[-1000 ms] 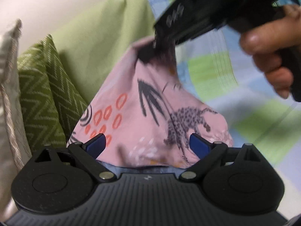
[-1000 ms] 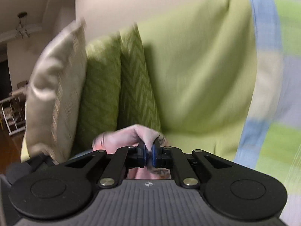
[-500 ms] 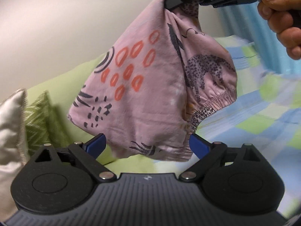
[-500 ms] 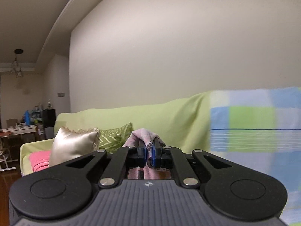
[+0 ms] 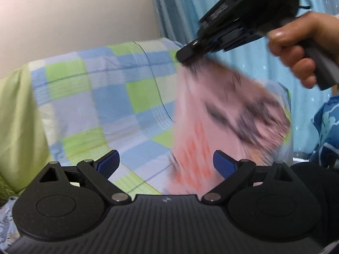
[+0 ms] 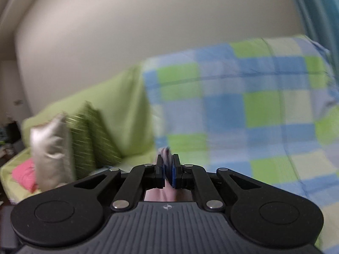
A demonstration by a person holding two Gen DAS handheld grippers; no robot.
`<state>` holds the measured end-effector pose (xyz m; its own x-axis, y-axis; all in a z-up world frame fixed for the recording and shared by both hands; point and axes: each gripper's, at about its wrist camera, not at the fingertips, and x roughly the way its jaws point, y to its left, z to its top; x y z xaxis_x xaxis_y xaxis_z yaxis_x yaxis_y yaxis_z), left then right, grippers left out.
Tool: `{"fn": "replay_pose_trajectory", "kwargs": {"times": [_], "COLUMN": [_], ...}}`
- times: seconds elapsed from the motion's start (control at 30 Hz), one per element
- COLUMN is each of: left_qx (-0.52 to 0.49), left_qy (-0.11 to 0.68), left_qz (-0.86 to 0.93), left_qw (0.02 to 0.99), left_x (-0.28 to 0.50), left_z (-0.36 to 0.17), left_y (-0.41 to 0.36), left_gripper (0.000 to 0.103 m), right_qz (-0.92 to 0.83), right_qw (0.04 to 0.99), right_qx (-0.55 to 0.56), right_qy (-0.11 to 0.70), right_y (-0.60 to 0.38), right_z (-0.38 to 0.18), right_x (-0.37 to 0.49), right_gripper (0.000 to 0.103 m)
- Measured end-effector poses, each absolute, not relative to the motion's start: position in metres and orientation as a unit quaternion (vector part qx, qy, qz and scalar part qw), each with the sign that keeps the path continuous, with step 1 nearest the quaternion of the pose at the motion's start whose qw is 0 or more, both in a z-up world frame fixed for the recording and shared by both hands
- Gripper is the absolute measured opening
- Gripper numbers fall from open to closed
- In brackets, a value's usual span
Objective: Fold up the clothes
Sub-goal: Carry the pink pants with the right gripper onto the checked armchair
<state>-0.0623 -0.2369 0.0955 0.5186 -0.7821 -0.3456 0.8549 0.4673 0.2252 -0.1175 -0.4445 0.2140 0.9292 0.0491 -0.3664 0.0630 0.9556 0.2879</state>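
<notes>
Above the checked blanket (image 5: 110, 110), right gripper (image 6: 168, 170) pinches pink garment (image 5: 222, 122); left gripper (image 5: 167, 165) spread wide

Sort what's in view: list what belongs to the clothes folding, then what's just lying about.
In the job:
pink printed garment, hanging
right claw, shut on it
left claw, open below it

Lying about:
checked blanket
green sofa cover
green zigzag cushion
silver cushion
blue curtain

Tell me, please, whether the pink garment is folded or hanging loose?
Hanging loose: the pink garment dangles from the shut right tongs, off the checked blanket; left tongs open.
</notes>
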Motion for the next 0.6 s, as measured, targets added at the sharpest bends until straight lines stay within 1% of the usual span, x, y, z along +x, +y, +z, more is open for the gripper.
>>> {"fn": "replay_pose_trajectory", "kwargs": {"times": [0.07,0.17,0.23,0.27,0.33,0.37,0.43,0.47,0.5,0.53,0.57,0.6], "left_qx": [0.195,0.202,0.206,0.208,0.243,0.261,0.296,0.313,0.330,0.347,0.350,0.344], "left_qy": [0.106,0.124,0.142,0.151,0.158,0.162,0.169,0.172,0.175,0.178,0.189,0.202], "left_qz": [-0.476,-0.471,-0.485,-0.492,-0.511,-0.520,-0.537,-0.545,-0.553,-0.560,-0.554,-0.546], "left_qw": [0.851,0.850,0.838,0.832,0.809,0.797,0.772,0.759,0.745,0.731,0.731,0.736], "left_x": [-0.052,-0.041,-0.032,-0.028,-0.033,-0.035,-0.040,-0.043,-0.045,-0.047,-0.041,-0.034], "left_z": [0.093,0.072,0.053,0.044,0.025,0.016,-0.003,-0.012,-0.021,-0.031,-0.035,-0.040], "left_y": [-0.252,-0.271,-0.289,-0.299,-0.314,-0.321,-0.336,-0.343,-0.351,-0.358,-0.364,-0.365], "left_gripper": [0.094,0.094,0.094,0.094,0.094,0.094,0.093,0.083,0.076,0.074,0.067,0.065], "right_qz": [-0.021,-0.057,-0.076,-0.090,-0.087,-0.081,-0.077,-0.057,-0.040,-0.039,-0.035,-0.026], "right_qw": [0.965,0.965,0.966,0.966,0.963,0.962,0.957,0.954,0.951,0.946,0.938,0.929], "right_qx": [0.159,0.143,0.129,0.125,0.142,0.142,0.136,0.134,0.134,0.136,0.137,0.128], "right_qy": [0.206,0.211,0.209,0.210,0.212,0.218,0.246,0.262,0.276,0.292,0.317,0.346], "right_y": [-0.465,-0.500,-0.524,-0.533,-0.549,-0.555,-0.562,-0.566,-0.570,-0.570,-0.570,-0.568], "right_z": [0.197,0.175,0.159,0.151,0.131,0.116,0.092,0.077,0.063,0.050,0.034,0.021], "right_x": [-0.108,-0.066,-0.055,-0.056,-0.071,-0.081,-0.100,-0.112,-0.125,-0.136,-0.145,-0.148], "right_gripper": [0.005,0.016,0.017,0.019,0.028,0.034,0.041,0.048,0.056,0.058,0.058,0.060]}}
